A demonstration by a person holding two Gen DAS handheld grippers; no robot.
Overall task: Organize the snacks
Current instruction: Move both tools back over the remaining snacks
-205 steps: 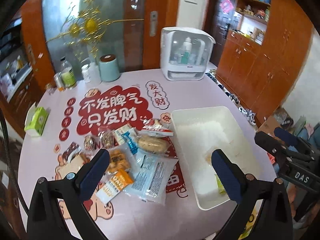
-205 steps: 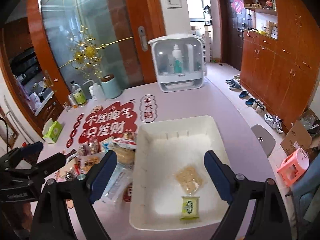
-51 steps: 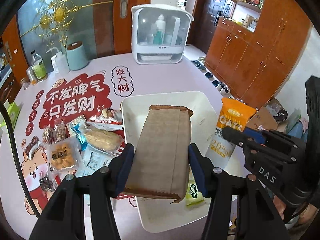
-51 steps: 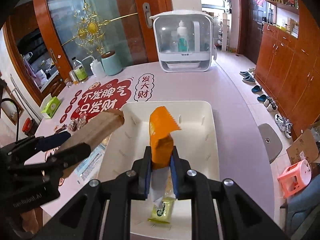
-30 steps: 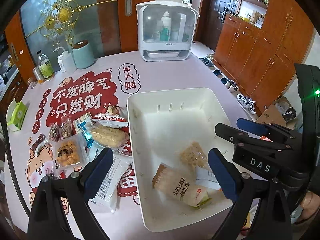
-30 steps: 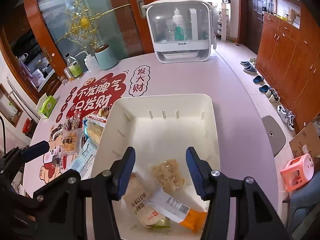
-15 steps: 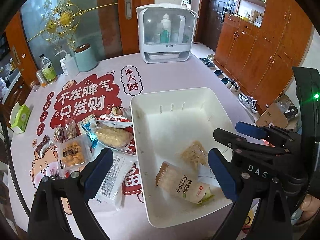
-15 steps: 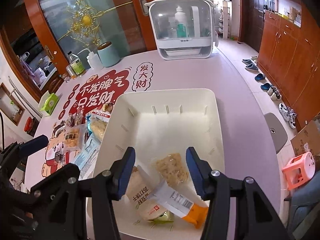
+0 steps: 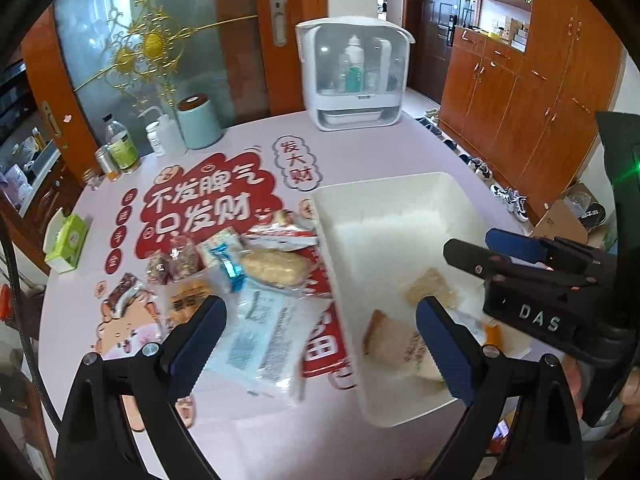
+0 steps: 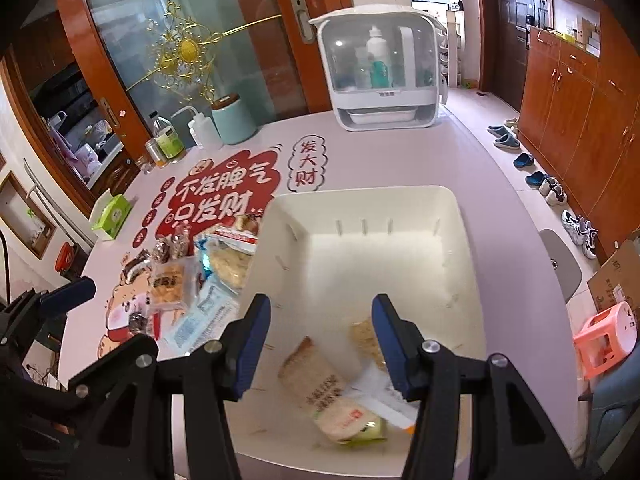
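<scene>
A white bin sits on the pink table. Inside lie a tan snack pack, a cracker pack and an orange-and-white pouch. Loose snacks lie left of the bin: a clear blue-printed bag, a bread pack and a biscuit pack. My left gripper is open and empty above the bin's left wall. My right gripper is open and empty over the bin's near end; it shows in the left wrist view.
A white dispenser cabinet stands at the table's far edge. A teal canister, bottles and a green tissue box line the left side. A pink stool and shoes are on the floor at right.
Both grippers held packs 1.7 s ago and have since opened, leaving them in the bin. In the last half second the left gripper has shifted left toward the loose snacks.
</scene>
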